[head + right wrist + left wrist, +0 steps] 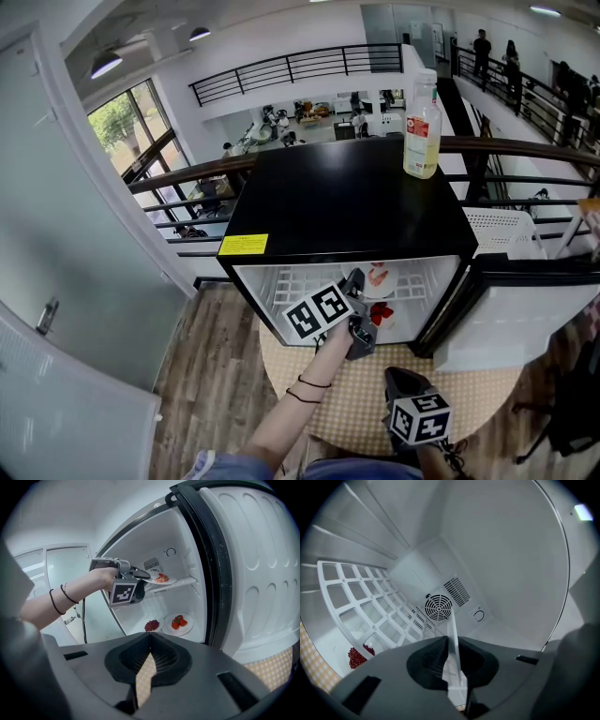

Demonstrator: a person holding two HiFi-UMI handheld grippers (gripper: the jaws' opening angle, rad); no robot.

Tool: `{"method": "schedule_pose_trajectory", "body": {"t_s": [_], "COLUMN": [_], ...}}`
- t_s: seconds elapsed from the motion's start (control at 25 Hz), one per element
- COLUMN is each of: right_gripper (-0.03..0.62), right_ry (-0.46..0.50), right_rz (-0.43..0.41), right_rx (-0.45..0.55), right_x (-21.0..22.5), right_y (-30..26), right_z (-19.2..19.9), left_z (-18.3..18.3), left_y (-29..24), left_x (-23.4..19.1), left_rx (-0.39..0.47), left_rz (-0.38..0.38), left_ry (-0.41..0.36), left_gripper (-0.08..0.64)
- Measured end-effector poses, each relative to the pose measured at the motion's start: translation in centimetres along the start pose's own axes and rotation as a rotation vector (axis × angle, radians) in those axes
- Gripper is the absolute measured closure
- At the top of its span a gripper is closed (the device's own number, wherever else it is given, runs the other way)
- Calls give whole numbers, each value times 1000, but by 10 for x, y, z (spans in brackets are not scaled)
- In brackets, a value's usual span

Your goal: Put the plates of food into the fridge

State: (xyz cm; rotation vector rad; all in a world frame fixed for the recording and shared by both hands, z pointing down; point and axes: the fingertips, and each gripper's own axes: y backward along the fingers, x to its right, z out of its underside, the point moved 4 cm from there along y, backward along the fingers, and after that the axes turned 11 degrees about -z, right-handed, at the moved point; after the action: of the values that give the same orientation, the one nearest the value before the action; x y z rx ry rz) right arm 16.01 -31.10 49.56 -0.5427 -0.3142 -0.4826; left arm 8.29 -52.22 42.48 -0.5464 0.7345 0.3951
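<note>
Bright daylight pours in from the window (pixel 127 127) upper left. Heavy fisheye bending everywhere; gripper views go black in the corners.

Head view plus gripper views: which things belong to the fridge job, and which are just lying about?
Job: fridge; plate at the upper shelf, clamped in left gripper; strawberry plate and red berries on the fridge floor.
Lying about: bottle on the fridge top; checked mat.

Mini fridge (pixel 347 202), black top, white inside, door open, frame centre. White plate of pink food (pixel 161 579) level at the upper wire shelf (pixel 180 582). Strawberry plate (pixel 178 623) and dark red berries (pixel 151 625) side by side on the fridge floor.
</note>
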Motion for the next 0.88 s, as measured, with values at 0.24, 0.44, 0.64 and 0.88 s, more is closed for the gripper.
{"method": "schedule_pose_trajectory", "body": {"t_s": [0.24, 0.44, 0.64, 0.88], "right_gripper": [577, 577, 577, 577], "right_ry": [0, 2, 2, 4], "right_rz": [6, 10, 16, 15], "right_rx": [-2, -5, -8, -11], "right_x": [-1, -2, -2, -4], "right_y": [1, 4, 4, 4], "right_z": [1, 4, 5, 8], "left_z": [-4, -4, -2, -5], "left_y": [0, -1, 1, 2], "left_x": [6, 3, -6, -12], "left_rx": [-6, -23, -49, -75], "left_rz": [-51, -154, -214, -281], "left_ry": [-136, -440, -502, -688], "left_gripper": [388, 305, 228, 156]}}
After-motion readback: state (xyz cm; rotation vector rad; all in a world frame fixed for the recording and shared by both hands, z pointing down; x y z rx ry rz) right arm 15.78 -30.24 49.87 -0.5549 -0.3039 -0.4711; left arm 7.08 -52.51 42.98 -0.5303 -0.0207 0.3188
